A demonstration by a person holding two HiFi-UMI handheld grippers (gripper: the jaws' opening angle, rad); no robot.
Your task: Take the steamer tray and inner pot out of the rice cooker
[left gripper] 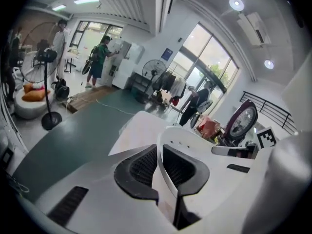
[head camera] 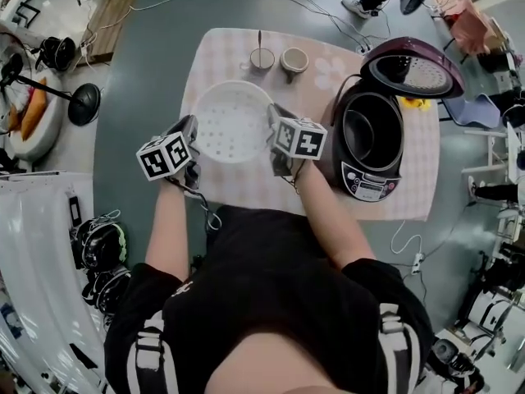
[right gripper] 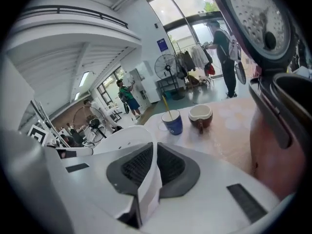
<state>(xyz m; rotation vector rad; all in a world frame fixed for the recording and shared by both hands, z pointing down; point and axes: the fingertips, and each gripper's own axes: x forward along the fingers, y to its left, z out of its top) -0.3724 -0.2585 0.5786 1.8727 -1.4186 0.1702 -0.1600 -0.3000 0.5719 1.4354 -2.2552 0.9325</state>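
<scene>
Left of the cooker point(head camera: 371, 142): tray point(head camera: 232, 121)
Left gripper point(head camera: 191, 131): shut tight on tray rim
Right gripper point(head camera: 276, 123): shut tight on far rim

The middle of the table point(head camera: 246, 189) is taken up by the steamer tray point(head camera: 232, 121), gripped at its rim by the left gripper point(head camera: 193, 128) and the right gripper point(head camera: 275, 117). The far edge is blocked by a cup with a stick point(head camera: 262, 58) and a second cup point(head camera: 294, 59). The right side is blocked by the rice cooker point(head camera: 371, 150) and its raised lid point(head camera: 414, 71). Bare cloth is left along the near edge.
</scene>
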